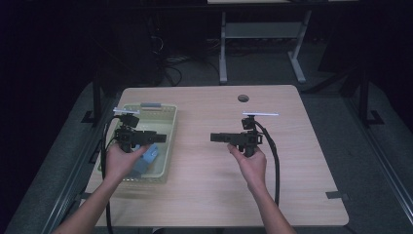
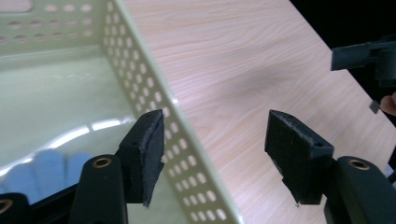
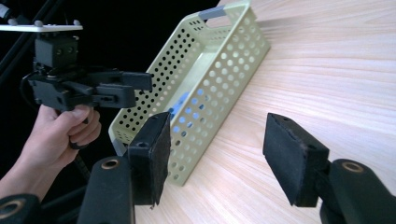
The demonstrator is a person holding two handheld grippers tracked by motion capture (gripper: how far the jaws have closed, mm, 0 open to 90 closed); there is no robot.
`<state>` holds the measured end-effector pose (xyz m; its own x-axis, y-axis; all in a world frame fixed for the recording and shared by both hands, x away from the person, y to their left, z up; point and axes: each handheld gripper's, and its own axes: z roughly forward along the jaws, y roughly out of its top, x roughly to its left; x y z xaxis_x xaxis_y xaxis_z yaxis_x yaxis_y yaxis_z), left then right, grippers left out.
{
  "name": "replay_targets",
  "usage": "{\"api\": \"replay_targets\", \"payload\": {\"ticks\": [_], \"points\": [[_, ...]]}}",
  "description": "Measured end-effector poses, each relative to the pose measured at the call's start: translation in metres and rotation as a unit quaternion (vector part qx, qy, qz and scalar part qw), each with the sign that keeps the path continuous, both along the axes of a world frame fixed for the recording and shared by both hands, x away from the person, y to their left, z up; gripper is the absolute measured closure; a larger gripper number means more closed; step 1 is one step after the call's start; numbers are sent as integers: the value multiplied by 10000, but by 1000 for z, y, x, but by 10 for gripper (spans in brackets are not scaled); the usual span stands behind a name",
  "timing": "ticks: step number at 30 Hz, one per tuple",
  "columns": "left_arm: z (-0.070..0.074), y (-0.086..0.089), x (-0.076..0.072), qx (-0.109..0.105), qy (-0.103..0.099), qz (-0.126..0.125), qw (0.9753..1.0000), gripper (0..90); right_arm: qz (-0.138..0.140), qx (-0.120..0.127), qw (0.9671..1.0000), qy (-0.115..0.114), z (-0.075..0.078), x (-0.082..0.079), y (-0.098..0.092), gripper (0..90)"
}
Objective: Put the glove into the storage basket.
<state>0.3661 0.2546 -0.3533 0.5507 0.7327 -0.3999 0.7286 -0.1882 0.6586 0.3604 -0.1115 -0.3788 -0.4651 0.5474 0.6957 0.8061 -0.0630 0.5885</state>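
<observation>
Left tool point(image 1: 160, 138) hovers open-jawed above blue item point(image 1: 147, 157) in basket point(image 1: 168, 119)

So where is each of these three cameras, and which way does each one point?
High view: above the person's side, looking forward and down on the table; both forearms, the left gripper and the right gripper show.
Left gripper view: rides the left gripper, looking past its open jaws over the basket wall and tabletop.
Right gripper view: rides the right gripper, facing across the table toward the basket and the left hand.
Shared: all views show the perforated basket with something blue inside.
</observation>
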Motion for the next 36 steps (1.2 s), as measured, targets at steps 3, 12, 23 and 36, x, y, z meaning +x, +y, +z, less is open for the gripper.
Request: {"api": "replay_targets", "payload": {"ticks": [3, 12, 23, 36], "points": [[0, -7, -1, 2, -45, -82, 10000, 364, -51, 26, 10000, -3, -1, -2, -8, 396], [2, -26, -6, -19, -130, -282, 9995, 348, -245, 19, 9997, 91, -8, -6, -29, 364], [3, -53, -12, -67, -254, -476, 9985, 341, -489, 57, 9988, 68, -13, -15, -57, 360], [-2, -76, -17, -203, -185, -702, 9972, 337, -686, 21, 9975, 153, -18, -22, -80, 344]]}}
